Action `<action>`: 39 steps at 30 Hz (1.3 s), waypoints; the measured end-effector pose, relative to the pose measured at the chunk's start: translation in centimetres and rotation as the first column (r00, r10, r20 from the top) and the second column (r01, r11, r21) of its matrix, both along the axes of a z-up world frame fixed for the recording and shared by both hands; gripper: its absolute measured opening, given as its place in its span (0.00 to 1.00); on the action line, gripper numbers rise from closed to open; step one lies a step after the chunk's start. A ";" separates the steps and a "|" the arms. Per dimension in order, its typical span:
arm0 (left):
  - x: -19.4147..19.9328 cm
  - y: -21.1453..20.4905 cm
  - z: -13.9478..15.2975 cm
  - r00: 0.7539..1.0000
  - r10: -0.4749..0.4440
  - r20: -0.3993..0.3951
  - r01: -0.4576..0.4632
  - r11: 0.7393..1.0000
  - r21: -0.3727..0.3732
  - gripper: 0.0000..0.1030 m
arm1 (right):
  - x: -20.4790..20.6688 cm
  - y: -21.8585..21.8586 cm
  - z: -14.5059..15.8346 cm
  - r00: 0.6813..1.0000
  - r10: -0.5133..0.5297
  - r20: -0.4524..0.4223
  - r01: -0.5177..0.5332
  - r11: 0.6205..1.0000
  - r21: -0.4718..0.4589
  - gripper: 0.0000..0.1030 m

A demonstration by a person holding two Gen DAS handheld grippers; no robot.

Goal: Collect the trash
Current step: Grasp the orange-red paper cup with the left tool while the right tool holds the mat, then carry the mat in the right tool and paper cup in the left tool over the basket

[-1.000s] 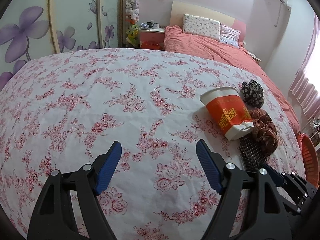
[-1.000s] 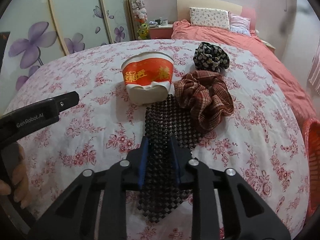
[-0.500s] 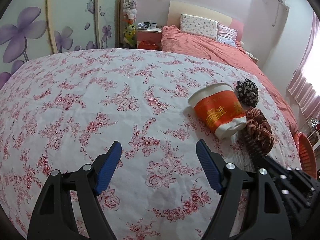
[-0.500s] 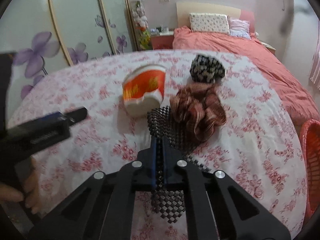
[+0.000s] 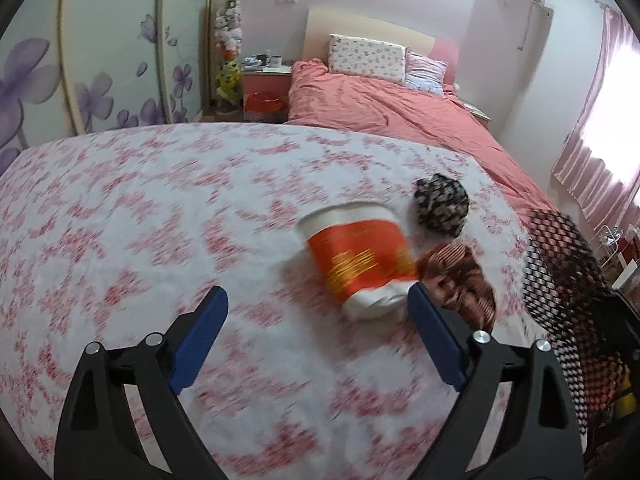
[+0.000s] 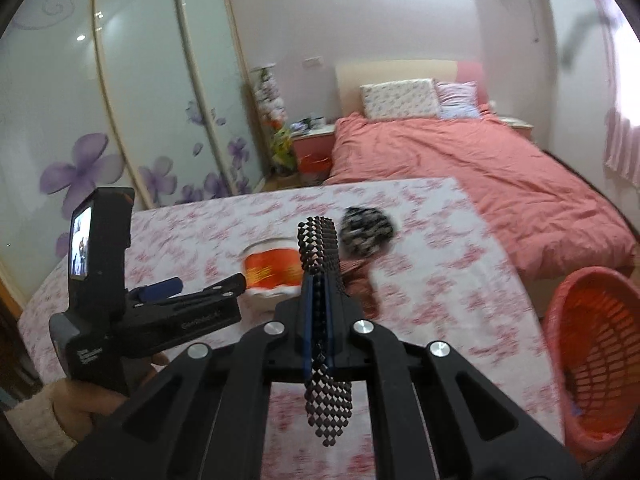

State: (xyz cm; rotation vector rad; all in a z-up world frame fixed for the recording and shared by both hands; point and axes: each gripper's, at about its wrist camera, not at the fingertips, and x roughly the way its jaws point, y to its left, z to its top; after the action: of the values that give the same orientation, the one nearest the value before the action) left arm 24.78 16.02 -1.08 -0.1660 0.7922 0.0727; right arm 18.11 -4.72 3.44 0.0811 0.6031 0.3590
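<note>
Mesh strip (image 6: 320,264) pinched upright between right claw's (image 6: 318,320) closed blue pads.

Left wrist view: low over floral worktop (image 5: 120,216), near, angled down toward far right corner. Right wrist view: higher, farther back, facing bed (image 6: 460,168) beyond far edge. Shared: paper cup (image 5: 356,256), scrunchies, bed, wardrobe.
</note>
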 end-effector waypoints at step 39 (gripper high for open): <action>1.9 -4.7 1.7 0.999 -0.028 0.023 0.027 0.997 0.074 0.79 | 0.1 -11.3 -1.8 0.971 -0.238 -0.020 0.238 0.971 0.027 0.06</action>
State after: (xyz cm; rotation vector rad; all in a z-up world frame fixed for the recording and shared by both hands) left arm 26.72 11.36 0.64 -0.0859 0.7669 0.0736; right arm 18.22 -16.05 1.67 0.1836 0.5975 0.1345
